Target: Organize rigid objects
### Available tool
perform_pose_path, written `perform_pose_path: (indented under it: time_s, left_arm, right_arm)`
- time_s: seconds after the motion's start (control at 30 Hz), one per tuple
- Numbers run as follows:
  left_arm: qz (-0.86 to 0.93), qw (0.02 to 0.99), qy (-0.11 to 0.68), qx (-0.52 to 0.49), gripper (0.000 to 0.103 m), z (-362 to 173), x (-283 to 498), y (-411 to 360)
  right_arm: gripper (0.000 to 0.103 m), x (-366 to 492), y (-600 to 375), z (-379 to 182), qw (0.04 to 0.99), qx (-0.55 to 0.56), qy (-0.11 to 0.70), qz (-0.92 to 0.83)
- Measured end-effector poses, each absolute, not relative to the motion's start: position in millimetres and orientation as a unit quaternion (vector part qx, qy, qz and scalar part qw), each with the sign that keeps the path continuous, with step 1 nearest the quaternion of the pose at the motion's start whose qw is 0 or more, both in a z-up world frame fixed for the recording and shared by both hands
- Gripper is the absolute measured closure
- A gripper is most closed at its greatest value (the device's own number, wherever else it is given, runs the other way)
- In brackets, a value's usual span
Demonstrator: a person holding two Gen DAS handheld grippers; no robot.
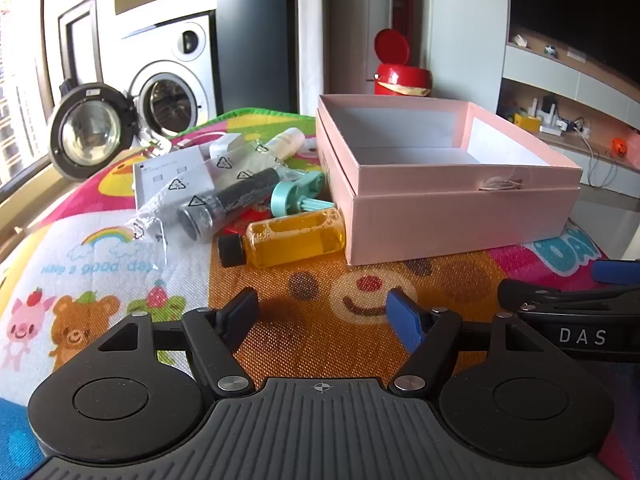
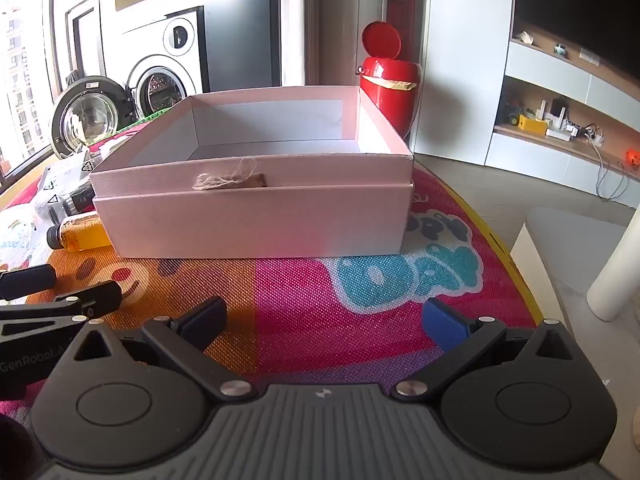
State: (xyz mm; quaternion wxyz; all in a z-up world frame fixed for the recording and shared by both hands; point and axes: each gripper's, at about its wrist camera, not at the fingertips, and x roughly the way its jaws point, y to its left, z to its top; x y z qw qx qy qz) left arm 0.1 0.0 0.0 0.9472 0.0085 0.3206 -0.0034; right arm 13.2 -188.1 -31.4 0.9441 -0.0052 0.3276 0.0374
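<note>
Jaws on left gripper (image 1: 323, 312) & right gripper (image 2: 325, 322) both spread, empty; amber bottle (image 1: 294, 236) lies on mat touching pink box (image 1: 460, 208) — prob. rigid, slick, liquid-heavy, so grab mid-body across barrel.

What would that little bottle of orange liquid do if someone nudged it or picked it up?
The bottle lies on its side on the mat, so it would probably roll when nudged. It looks nearly full, so likely heavy for its size. Its smooth clear wall may be slippery in the left gripper, whose jaws stand open.
</note>
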Motion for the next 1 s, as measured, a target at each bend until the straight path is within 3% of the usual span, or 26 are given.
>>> perform_pose_path:
  time_s: [1.0]
  left_arm:
    - [-0.004, 0.948, 0.318, 0.006, 0.027, 0.2, -0.3, -0.7]
  right_arm:
    - [0.0, 13.3, -189.2, -31.6, 0.945, -0.003, 0.325, 0.038]
